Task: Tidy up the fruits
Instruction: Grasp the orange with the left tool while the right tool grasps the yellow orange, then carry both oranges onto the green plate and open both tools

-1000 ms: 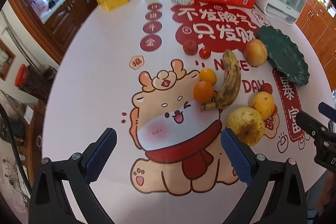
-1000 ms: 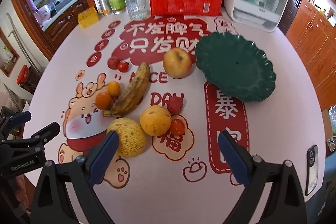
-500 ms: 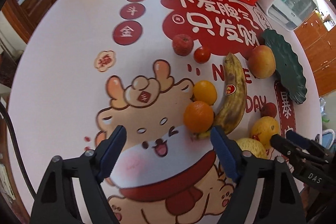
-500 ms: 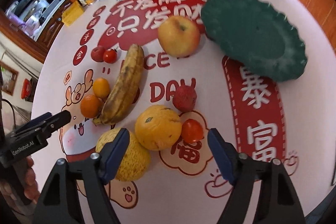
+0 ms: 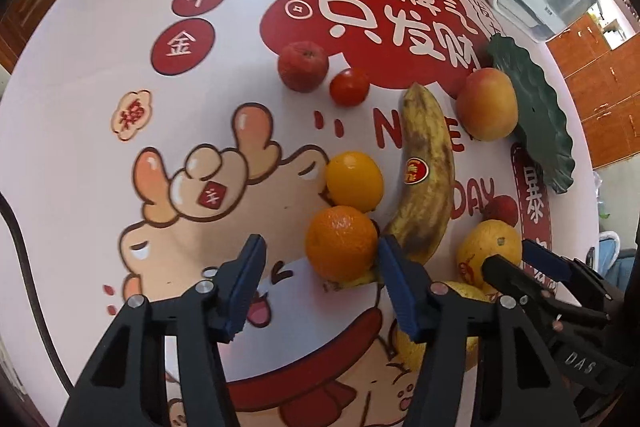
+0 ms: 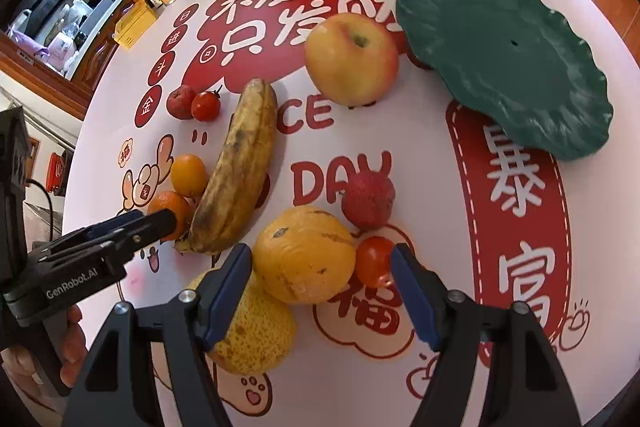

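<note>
The left gripper points down over the dark orange, and its jaws are closing with the orange between them; the right pad is just beside the fruit, the left pad is apart from it, so nothing is grasped yet. Against this orange lie a lighter orange and the spotted banana, which crowd the right side. The right gripper hangs over the yellow-orange fruit, its jaws closing around it without touching. A cherry tomato sits just beside its right pad, a rough yellow melon lies under its left pad, and a lychee is near. The apple stands just beside the green leaf plate, which holds no fruit.
</note>
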`<state>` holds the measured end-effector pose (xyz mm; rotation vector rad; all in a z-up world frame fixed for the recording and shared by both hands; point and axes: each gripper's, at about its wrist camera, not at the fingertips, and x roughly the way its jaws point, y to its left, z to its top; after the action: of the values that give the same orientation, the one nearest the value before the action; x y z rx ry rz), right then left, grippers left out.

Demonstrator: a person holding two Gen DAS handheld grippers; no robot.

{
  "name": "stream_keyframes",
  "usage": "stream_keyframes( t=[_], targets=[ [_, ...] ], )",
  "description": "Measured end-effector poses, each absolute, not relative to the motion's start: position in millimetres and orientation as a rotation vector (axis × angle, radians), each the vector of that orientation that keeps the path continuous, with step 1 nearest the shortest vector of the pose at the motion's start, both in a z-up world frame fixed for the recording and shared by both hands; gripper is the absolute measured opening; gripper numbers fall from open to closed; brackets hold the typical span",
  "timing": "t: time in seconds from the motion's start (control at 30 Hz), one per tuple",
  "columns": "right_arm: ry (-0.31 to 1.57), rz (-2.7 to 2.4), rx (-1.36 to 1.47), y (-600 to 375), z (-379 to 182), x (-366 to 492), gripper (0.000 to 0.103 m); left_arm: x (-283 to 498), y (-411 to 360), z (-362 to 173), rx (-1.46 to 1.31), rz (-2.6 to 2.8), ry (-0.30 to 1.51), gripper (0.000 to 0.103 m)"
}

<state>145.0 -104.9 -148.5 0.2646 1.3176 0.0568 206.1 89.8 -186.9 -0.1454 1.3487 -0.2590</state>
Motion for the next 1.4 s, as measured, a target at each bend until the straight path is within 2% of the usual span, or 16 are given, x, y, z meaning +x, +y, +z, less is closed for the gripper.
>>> stream_keyframes(
  t=[0.1, 0.2, 0.37, 0.43, 0.47, 0.7, 1.03, 1.27, 1.4],
  targets=[
    [1.315, 0.063, 0.238, -101, -150, 148, 0.072, 209, 85, -191, -0.141, -0.259, 1.353, 0.05],
    [1.319, 0.069, 0.229, -99, -152, 149, 0.072, 211, 82, -194, -0.161, -0.281, 1.36, 0.037],
    [1.328, 0.055, 0.18, -97, -156, 150, 0.072, 209, 82, -194, -0.162, -0.276, 1.35, 0.035],
    [1.309, 0.08, 0.197, -99, -153, 149, 0.063, 206, 86, -191, -0.16, -0.26, 1.338, 0.035],
    [1.31, 0.096, 0.205, -98, -152, 149, 0.053, 205, 88, -189, -0.162, -0.254, 1.33, 0.035],
    [1.301, 0.083, 0.182, -100, -140, 133, 0.053, 188, 100, -148, -0.113, -0.234, 1.219, 0.035],
    [1.158, 0.014, 0.181, -160, -38, 126, 0.053, 176, 72, -64, -0.062, -0.378, 1.102, 0.035],
    [1.038, -0.095, 0.029, -207, 47, 140, 0.053, 179, 15, 5, -0.046, -0.527, 1.005, 0.035],
    [1.004, -0.111, -0.033, -232, 69, 162, 0.053, 188, -33, 38, -0.028, -0.576, 0.961, 0.035]
  ],
)
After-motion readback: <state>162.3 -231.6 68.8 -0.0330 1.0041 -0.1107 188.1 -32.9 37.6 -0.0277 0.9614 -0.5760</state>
